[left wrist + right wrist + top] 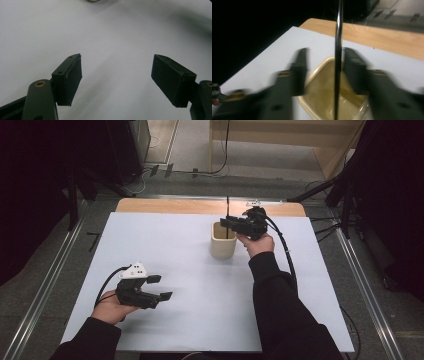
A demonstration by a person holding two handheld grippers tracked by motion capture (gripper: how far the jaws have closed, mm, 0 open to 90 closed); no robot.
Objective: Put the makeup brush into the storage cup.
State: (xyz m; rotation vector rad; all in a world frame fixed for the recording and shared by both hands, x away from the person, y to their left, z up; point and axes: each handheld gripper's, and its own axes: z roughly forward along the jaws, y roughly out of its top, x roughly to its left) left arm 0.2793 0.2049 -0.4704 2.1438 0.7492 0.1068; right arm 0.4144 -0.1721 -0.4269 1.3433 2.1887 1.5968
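A cream square cup (222,247) stands on the white table top (200,315), right of the middle toward the far side. A thin black rod (227,215) stands upright in it. My right gripper (225,223) hovers over the cup's rim, jaws apart on either side of the rod. In the right gripper view the rod (338,37) rises between the blurred jaws of the right gripper (324,67), close to the right-hand one, with a clear gap to the other, above the cup (317,100). My left gripper (162,287) rests open at the near left, with nothing between the jaws of the left gripper (117,75).
A bare wooden strip (175,206) runs along the table's far edge. Metal rails (45,285) flank the table on the floor, and dark stands and cables (325,195) sit at the back right. The right gripper's cable (287,255) trails along the sleeve.
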